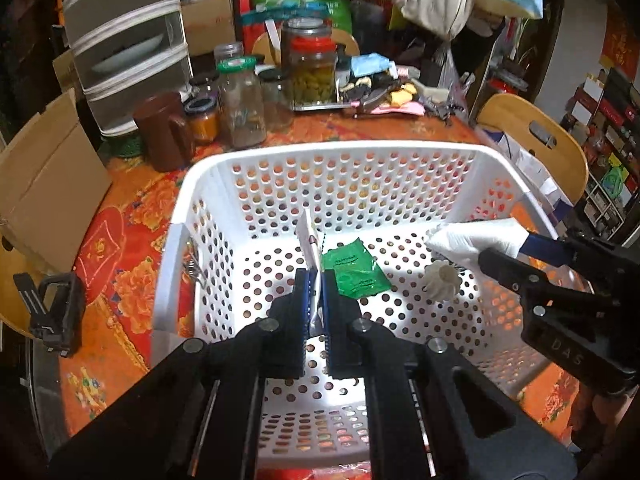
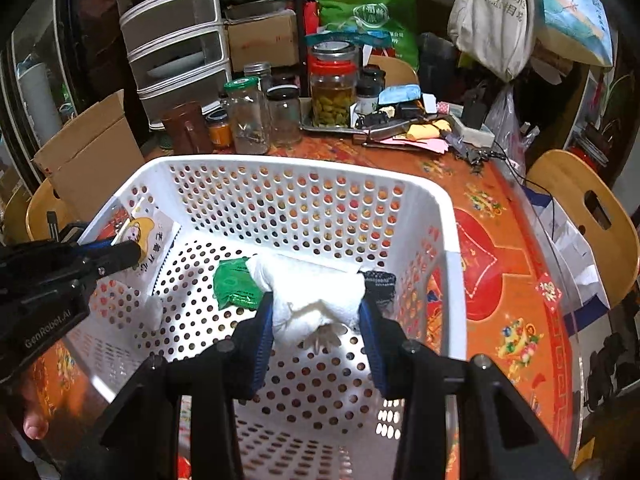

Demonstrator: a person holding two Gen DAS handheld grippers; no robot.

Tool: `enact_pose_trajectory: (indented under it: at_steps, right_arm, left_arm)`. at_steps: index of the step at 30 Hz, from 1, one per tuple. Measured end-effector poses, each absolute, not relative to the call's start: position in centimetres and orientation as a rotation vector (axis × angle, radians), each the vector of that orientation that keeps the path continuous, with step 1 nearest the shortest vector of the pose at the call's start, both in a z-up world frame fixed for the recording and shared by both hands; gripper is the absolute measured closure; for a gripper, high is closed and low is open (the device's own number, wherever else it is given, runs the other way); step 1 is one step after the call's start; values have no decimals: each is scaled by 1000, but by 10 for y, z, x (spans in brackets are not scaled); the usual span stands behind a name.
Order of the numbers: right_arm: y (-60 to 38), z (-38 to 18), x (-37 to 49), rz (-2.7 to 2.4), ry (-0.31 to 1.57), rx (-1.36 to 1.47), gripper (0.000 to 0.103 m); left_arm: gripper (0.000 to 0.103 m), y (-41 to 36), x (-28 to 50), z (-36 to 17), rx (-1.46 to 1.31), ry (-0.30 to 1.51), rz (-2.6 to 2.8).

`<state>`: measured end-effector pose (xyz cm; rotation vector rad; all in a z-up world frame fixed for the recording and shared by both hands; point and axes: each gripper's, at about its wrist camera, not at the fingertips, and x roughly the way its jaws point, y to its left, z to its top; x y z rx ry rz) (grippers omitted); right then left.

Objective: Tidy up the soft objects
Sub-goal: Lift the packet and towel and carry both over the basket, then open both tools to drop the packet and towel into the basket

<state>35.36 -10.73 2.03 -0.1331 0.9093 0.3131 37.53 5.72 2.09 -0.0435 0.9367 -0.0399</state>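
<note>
A white perforated basket [image 1: 352,152] [image 2: 280,168] stands on the orange flowered table. My left gripper [image 1: 315,280] is shut on a thin white printed packet [image 1: 310,240], held over the basket floor; the packet also shows in the right wrist view [image 2: 150,236]. My right gripper [image 2: 318,308] is shut on a white cloth bundle [image 2: 316,288] [image 1: 476,238] above the basket's right side. A green packet [image 1: 354,272] [image 2: 234,284] and a small white ribbed object [image 1: 440,276] lie on the basket floor. A dark knitted item [image 2: 380,280] sits by the right finger.
Glass jars [image 1: 240,104], a brown mug [image 1: 164,132] and a metal tray of small items [image 1: 380,96] stand behind the basket. A cardboard box [image 1: 44,184] and plastic drawers [image 1: 124,40] are at the left. Wooden chairs [image 1: 536,136] stand at the right.
</note>
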Motion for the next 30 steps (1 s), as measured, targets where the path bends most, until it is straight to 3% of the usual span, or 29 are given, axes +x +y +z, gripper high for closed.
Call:
enact_pose_trajectory:
  at_steps: [8, 13, 15, 17, 18, 20, 22, 24, 30]
  right_arm:
    - [-101, 8, 365, 306, 947, -148, 62]
    - [-98, 8, 365, 308, 950, -153, 56]
    - [-98, 8, 365, 314, 949, -147, 51]
    - [-98, 8, 364, 319, 948, -143, 46]
    - [-99, 8, 364, 321, 947, -140, 40]
    - [-100, 10, 362, 325, 939, -138, 32]
    - [-104, 13, 360, 323, 926, -129, 28]
    - [-107, 16, 358, 313, 916, -130, 16]
    - [-114, 26, 352, 310, 892, -132, 5]
  left_arm:
    - [97, 46, 388, 1, -41, 997, -62]
    - [96, 44, 390, -5, -37, 1007, -68]
    - [90, 44, 389, -5, -45, 1009, -77]
    - [66, 43, 387, -2, -30, 981, -66]
    - [48, 43, 385, 0, -22, 971, -60]
    - [36, 43, 381, 5, -10, 937, -44]
    - [33, 45, 379, 9, -17, 929, -49]
    - [31, 47, 377, 13, -27, 925, -55]
    - [24, 45, 368, 23, -13, 901, -45]
